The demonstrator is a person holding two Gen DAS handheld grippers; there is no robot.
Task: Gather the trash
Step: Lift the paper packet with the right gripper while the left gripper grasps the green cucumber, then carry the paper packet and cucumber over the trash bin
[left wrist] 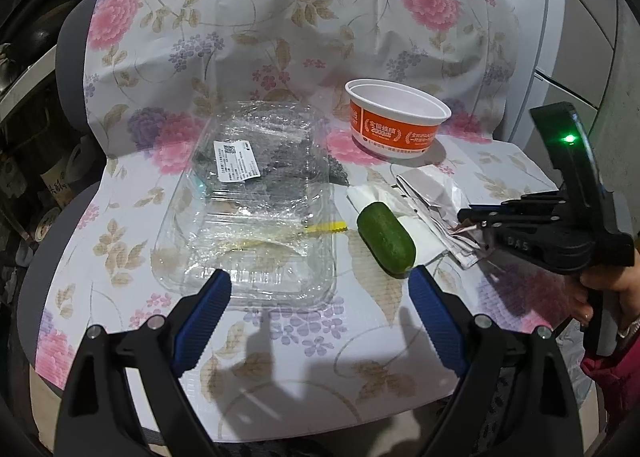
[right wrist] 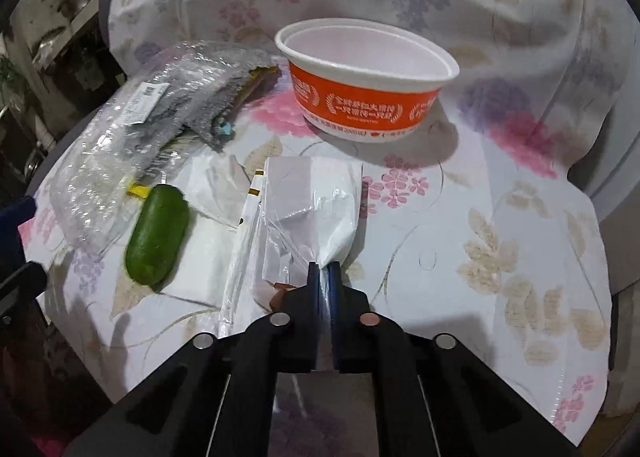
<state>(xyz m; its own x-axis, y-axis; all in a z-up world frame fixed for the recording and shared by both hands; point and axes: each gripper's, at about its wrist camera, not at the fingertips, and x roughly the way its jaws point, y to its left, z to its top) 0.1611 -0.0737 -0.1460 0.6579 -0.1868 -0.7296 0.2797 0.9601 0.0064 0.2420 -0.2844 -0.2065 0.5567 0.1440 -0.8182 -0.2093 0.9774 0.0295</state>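
Right gripper [right wrist: 325,271]: jaws closed on thin plastic wrapper [right wrist: 312,213], lying just in front of orange bowl [right wrist: 366,97]. Left gripper [left wrist: 320,297]: jaws wide apart, empty, by clear tray [left wrist: 248,217]. Risk: flimsy film tearing or slipping out when lifted.

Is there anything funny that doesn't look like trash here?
Yes, the green cucumber piece. It lies on white tissue between the clear plastic tray and the crumpled plastic wrapper that the right gripper pinches. It looks whole and fresh, unlike the empty orange bowl.
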